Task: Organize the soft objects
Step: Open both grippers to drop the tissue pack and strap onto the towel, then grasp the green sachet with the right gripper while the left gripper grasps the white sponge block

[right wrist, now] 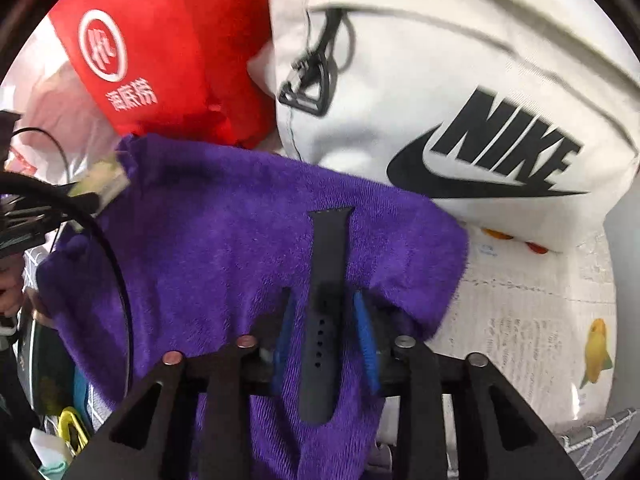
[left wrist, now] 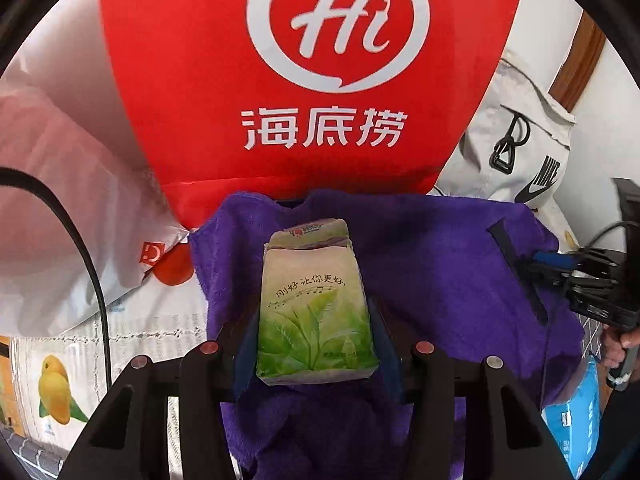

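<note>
A purple towel [left wrist: 440, 264] lies spread in front of a red bag [left wrist: 312, 80] and a white Nike bag [left wrist: 520, 152]. My left gripper [left wrist: 316, 344] is shut on a green tissue pack [left wrist: 314, 308], holding it over the towel. In the right wrist view my right gripper [right wrist: 326, 340] straddles a dark watch strap [right wrist: 326, 300] that lies on the towel [right wrist: 220, 248]; its blue pads [right wrist: 366, 340] stand slightly apart from the strap. The right gripper also shows at the left wrist view's right edge [left wrist: 560, 276] by the strap [left wrist: 516, 268].
A pink plastic bag [left wrist: 52, 200] lies at left. A printed cloth with parrot pictures [right wrist: 540, 320] covers the surface. A blue pack [left wrist: 576, 420] sits at lower right under the towel's edge. A black cable [left wrist: 80, 248] crosses the left side.
</note>
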### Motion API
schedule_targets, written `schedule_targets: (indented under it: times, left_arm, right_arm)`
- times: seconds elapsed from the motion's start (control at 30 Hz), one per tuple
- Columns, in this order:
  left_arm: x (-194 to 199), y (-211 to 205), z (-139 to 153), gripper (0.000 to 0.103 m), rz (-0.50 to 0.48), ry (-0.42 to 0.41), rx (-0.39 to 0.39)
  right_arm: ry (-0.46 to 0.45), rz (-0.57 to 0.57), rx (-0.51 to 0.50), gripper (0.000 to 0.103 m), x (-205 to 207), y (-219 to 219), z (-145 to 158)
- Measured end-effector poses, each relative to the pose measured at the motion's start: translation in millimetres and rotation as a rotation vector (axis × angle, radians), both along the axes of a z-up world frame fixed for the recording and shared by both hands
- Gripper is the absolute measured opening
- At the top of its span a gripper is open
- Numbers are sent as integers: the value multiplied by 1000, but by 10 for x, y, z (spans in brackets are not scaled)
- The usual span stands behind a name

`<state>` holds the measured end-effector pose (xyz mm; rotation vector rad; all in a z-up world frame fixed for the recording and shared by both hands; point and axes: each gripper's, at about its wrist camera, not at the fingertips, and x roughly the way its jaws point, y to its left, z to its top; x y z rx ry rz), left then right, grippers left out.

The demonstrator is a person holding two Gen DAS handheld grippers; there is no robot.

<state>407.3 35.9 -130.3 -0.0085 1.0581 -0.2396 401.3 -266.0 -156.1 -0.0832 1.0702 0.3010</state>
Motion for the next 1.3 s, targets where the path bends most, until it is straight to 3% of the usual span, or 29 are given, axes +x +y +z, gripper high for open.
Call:
schedule_targets:
  times: [0.17, 0.3, 0.43, 0.53, 0.63, 0.7, 0.87, 1.1, 1.17, 1.3]
  left_arm:
    - [51, -50, -4, 51, -1, 0, 17]
    - [110, -68, -64, 52, 9, 45, 37]
    - [175, -53, -91, 67, 27, 95, 31]
    - [153, -87, -31, 69, 36, 84, 44]
    - [56, -104, 44, 77, 49, 80, 82]
    - [-55, -99, 100, 77, 53, 80, 60]
    - [-465, 24, 227, 75, 74, 132, -96]
    - [-1330, 289, 637, 77, 119, -14, -254]
    - [-1562, 376, 738, 77, 154, -41, -241]
    - [-1984, 470, 764, 77, 191, -10, -225]
  right_arm:
    - [-62, 33, 8, 37, -280, 33, 185]
    - [-86, 67, -1, 38, -485, 68, 286]
    - [-115, 92, -15, 38, -672, 169, 421]
    - [-127, 95, -17, 38, -738, 177, 463]
    - [-130, 85, -13, 38, -829, 54, 477]
    - [-134, 82, -3, 38, -943, 44, 521]
    - [-171, 88, 23, 38, -1368, 53, 660]
    - [-215, 116, 69, 49, -2116, 116, 756]
    - [-210, 125, 93, 49, -2344, 134, 751]
    - [-188, 137, 120, 51, -2773, 185, 664]
